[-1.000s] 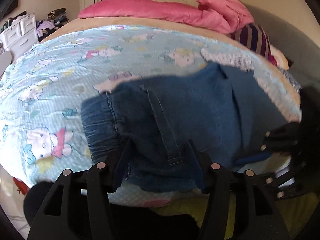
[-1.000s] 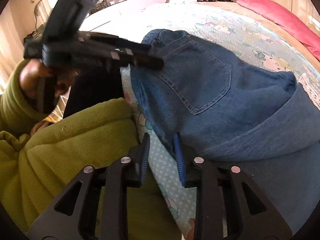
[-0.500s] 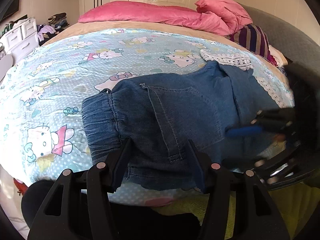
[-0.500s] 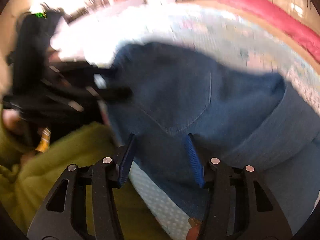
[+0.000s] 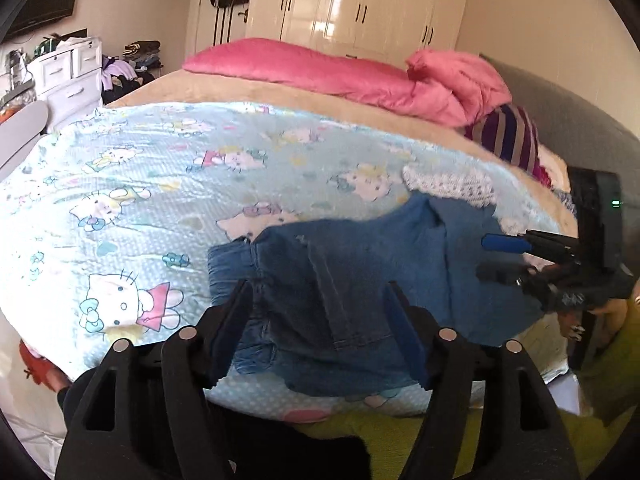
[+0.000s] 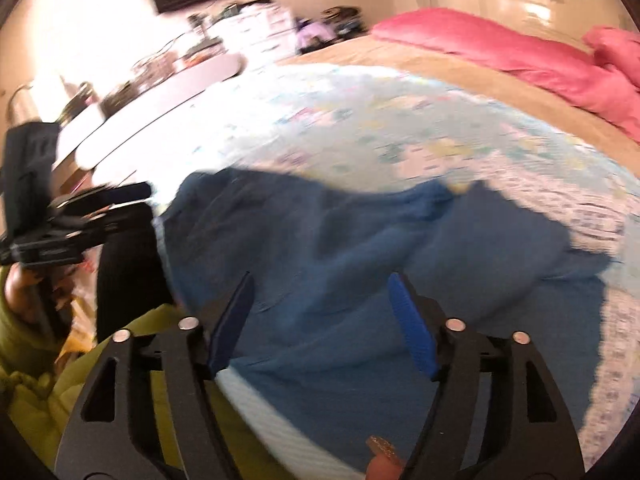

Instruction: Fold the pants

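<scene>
While the bed (image 5: 120, 184) wears its cartoon-cat sheet before white wardrobes (image 5: 360, 4), folded blue pants (image 5: 360, 272) lie at its near edge. Both the left gripper (image 5: 320, 316) and right gripper (image 6: 320, 312) have just been opening; each hangs wide, gripping nothing, lifted back from the denim. Pink bedding (image 5: 340, 76) sits beyond.

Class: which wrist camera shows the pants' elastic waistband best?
The left wrist view: it is sharp, and the gathered waistband shows at the left end of the jeans on the bedsheet. The right wrist view is motion-blurred, so the jeans read only as a blue mass.
</scene>
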Motion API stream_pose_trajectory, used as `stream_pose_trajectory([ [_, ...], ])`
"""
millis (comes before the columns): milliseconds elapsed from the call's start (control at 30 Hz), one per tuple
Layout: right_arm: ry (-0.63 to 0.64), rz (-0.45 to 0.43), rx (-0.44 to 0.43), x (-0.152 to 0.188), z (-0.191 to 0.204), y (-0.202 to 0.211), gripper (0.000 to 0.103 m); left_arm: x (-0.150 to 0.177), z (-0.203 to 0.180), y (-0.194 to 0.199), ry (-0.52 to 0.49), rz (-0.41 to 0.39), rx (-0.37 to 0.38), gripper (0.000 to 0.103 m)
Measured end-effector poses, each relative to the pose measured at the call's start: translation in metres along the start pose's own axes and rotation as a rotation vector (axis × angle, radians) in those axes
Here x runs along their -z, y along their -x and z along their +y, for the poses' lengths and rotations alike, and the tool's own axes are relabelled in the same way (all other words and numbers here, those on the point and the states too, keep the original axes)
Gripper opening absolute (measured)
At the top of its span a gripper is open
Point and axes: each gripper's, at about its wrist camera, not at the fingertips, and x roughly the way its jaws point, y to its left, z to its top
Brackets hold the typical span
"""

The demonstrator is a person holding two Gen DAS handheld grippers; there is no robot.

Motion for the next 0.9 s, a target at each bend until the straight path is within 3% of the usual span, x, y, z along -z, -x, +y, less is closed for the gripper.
stream_pose_trajectory([
  [100, -0.032, -0.031, 0.057, -0.004, -0.02, 0.01, 0.073, -0.004, -0.007, 0.003, 0.012, -0.014, 0.006, 0.088],
  [367, -0.05, -0.075, 0.137, -0.022, -0.042, 0.017, 0.083, -0.006, -0.048, -0.019, -0.057, 0.046, 0.085, 0.096],
  [500, -0.038, -0.072, 0.181, -0.035, -0.048, 0.012, 0.084, -0.008, -0.073, -0.04, -0.099, 0.11, 0.152, 0.096],
  [733, -0.059, 0.015, 0.232, -0.07, -0.078, -0.032, 0.084, -0.012, -0.11, -0.084, -0.142, 0.227, 0.282, 0.093],
  [800, -0.086, 0.052, 0.265, -0.08, -0.09, -0.049, 0.084, -0.013, -0.117, -0.1, -0.146, 0.261, 0.298, 0.079],
  [900, -0.076, 0.088, 0.296, -0.091, -0.099, -0.07, 0.084, -0.015, -0.123, -0.121, -0.127, 0.292, 0.319, 0.074],
])
